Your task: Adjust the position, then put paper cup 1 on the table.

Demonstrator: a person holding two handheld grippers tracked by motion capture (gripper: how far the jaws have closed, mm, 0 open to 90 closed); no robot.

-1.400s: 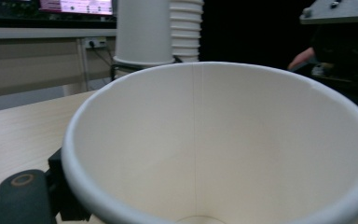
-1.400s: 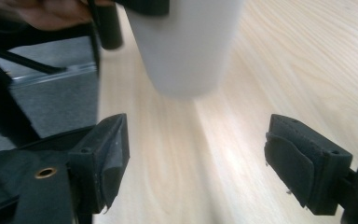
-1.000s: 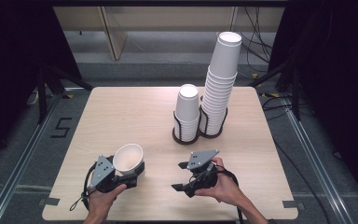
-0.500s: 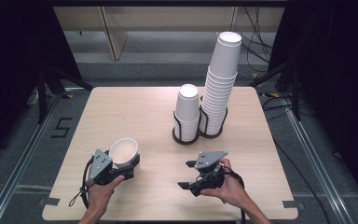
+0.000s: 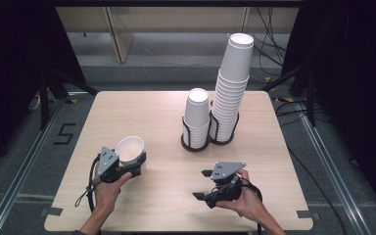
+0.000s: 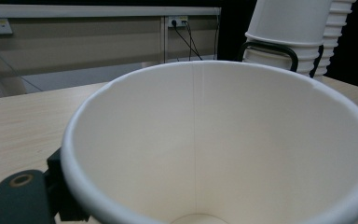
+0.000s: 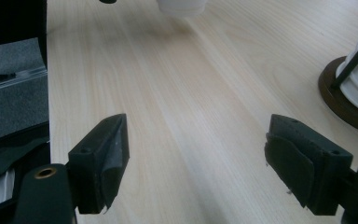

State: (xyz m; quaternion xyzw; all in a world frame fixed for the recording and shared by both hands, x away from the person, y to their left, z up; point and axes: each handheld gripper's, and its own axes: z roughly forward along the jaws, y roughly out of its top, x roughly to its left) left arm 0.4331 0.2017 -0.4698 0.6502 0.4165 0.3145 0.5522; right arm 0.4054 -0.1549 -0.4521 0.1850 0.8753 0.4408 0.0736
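The pale wooden table (image 5: 166,122) is being viewed from above and in front. The white paper cup (image 6: 223,149) is being filmed at very close range from the left gripper, while the tabletop is being skimmed low from the right gripper; the round dark cup holder (image 7: 345,98) is being shared with the high view.

Cup (image 5: 129,147) in left tongs (image 5: 134,164), cup stacks (image 5: 232,88) behind, right.

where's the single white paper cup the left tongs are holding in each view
High view: the single white paper cup sits lower left, mouth up, in the left tongs.
Left gripper view: the cup is close up, centre.
Right gripper view: its base is at the top edge.
Shared landmark: the dark round-based cup holder.
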